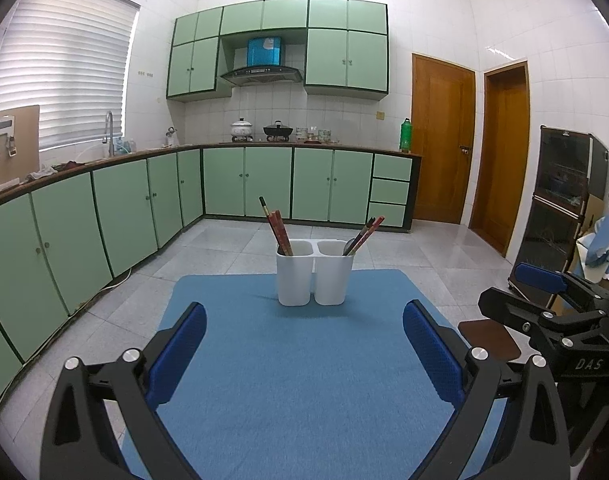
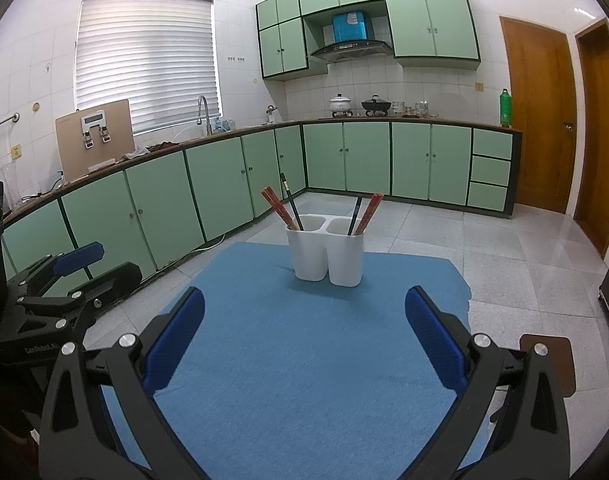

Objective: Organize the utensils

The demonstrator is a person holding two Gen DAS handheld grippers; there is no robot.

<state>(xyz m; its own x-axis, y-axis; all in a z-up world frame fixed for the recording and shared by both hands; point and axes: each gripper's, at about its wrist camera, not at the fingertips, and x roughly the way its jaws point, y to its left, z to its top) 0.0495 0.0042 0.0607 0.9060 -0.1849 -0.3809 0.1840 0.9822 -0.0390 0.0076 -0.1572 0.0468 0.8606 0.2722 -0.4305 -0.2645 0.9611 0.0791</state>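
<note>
A white two-compartment utensil holder (image 1: 313, 273) (image 2: 325, 251) stands at the far end of a blue mat (image 1: 296, 368) (image 2: 304, 344). Red and dark chopsticks (image 1: 278, 227) (image 2: 282, 208) lean in its left compartment. More chopsticks (image 1: 366, 234) (image 2: 366, 210) and a spoon (image 1: 349, 246) lean in the right compartment. My left gripper (image 1: 304, 330) is open and empty above the near mat. My right gripper (image 2: 304, 320) is open and empty too. Each gripper shows at the edge of the other's view, the right one (image 1: 544, 308) and the left one (image 2: 64, 280).
The mat covers a small table with tiled floor around it. A brown stool seat (image 1: 490, 338) (image 2: 548, 364) sits to the right. Green kitchen cabinets (image 1: 144, 200) run along the left and back. A dark glass cabinet (image 1: 560, 208) stands at the right.
</note>
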